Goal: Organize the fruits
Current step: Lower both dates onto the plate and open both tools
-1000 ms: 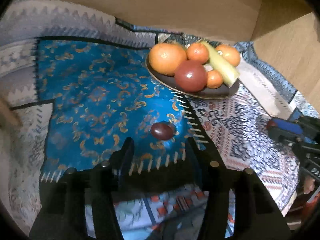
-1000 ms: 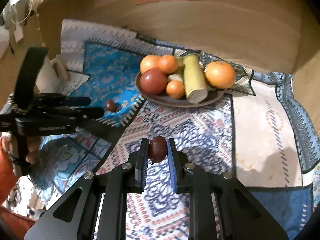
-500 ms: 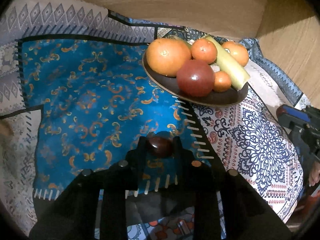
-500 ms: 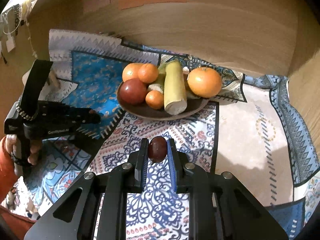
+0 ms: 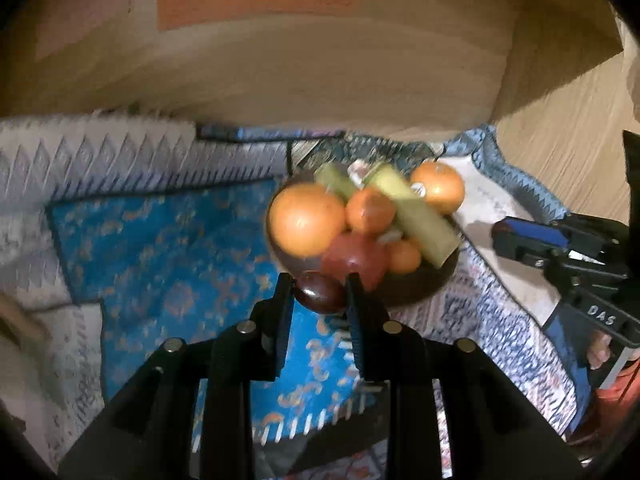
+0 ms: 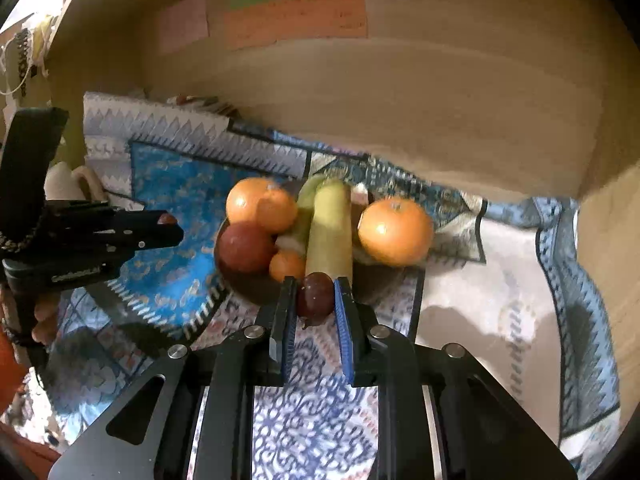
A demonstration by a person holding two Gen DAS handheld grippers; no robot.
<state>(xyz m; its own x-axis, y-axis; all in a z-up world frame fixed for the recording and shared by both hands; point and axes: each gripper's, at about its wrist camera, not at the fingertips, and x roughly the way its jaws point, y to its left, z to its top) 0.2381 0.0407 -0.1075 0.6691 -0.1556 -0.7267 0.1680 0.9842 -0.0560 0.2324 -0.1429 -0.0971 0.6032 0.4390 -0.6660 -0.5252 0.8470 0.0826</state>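
A dark plate on the patterned cloth holds two big oranges, small oranges, a red round fruit and a long green fruit. My left gripper is shut on a small dark red fruit, lifted off the cloth just in front of the plate's near rim. My right gripper is shut on another small dark red fruit at the plate's front edge. Each gripper shows in the other's view: the right gripper right of the plate, the left gripper left of it.
A blue and white patterned cloth covers the surface. A wooden wall with coloured paper notes stands close behind the plate. A pale object lies at the cloth's far left. A hand holds the left gripper.
My left gripper closed on the dark fruit lying on the blue cloth and lifted it toward the plate. My right gripper carried its fruit closer to the plate's front edge.
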